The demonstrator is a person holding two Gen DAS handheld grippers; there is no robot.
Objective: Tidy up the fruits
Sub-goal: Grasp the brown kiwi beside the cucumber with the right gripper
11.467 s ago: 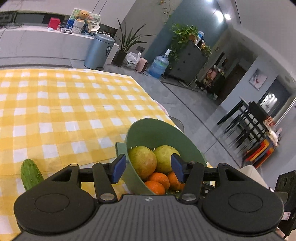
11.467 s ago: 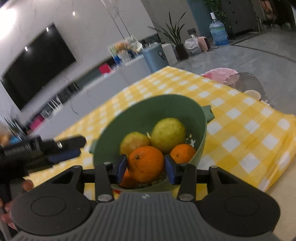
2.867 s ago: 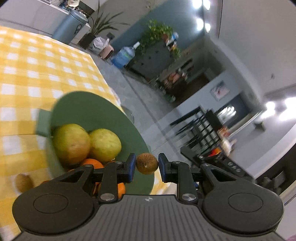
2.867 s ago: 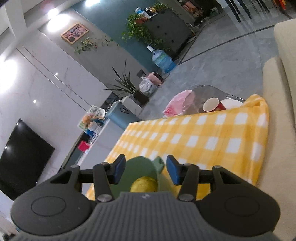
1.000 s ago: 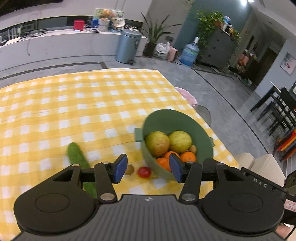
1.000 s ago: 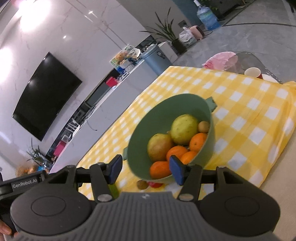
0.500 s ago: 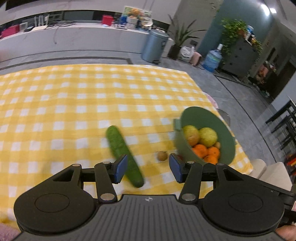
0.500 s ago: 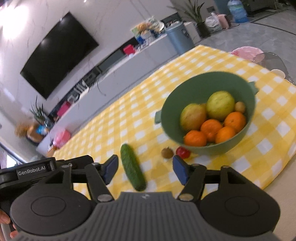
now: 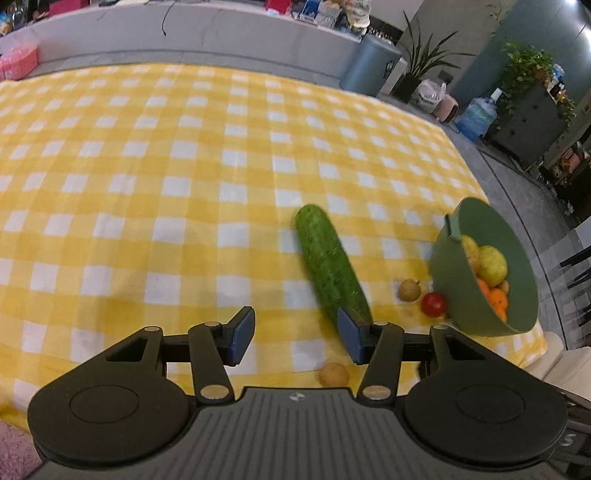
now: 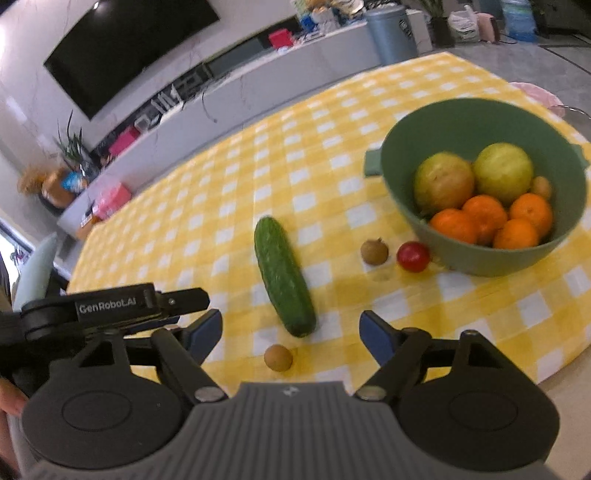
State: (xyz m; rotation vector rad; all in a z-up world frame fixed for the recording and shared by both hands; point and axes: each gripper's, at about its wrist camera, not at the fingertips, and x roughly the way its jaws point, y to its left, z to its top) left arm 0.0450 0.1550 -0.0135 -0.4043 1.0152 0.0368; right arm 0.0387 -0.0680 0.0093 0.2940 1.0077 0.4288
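A green bowl (image 10: 461, 122) (image 9: 476, 225) at the table's right edge holds two yellow-green pears (image 10: 502, 171), several oranges (image 10: 484, 216) and one small brown fruit (image 10: 541, 186). On the cloth lie a cucumber (image 10: 284, 275) (image 9: 330, 262), a red tomato (image 10: 413, 256) (image 9: 433, 304) and a brown fruit (image 10: 374, 251) (image 9: 409, 290) beside the bowl, and another brown fruit (image 10: 277, 357) (image 9: 333, 374) near the front edge. My left gripper (image 9: 295, 341) is open and empty above the near cloth. My right gripper (image 10: 290, 334) is open and empty, the near brown fruit between its fingers.
The table carries a yellow and white checked cloth (image 9: 166, 166). A grey low counter (image 9: 184, 33) and a bin (image 9: 369, 70) stand behind it. The left gripper's body (image 10: 110, 306) shows at the left of the right wrist view. The table's edge runs close past the bowl.
Both grippers have pulled back and swung left from the bowl. The cucumber and loose fruits now sit nearer the middle of both views, and a second brown fruit has come into view.
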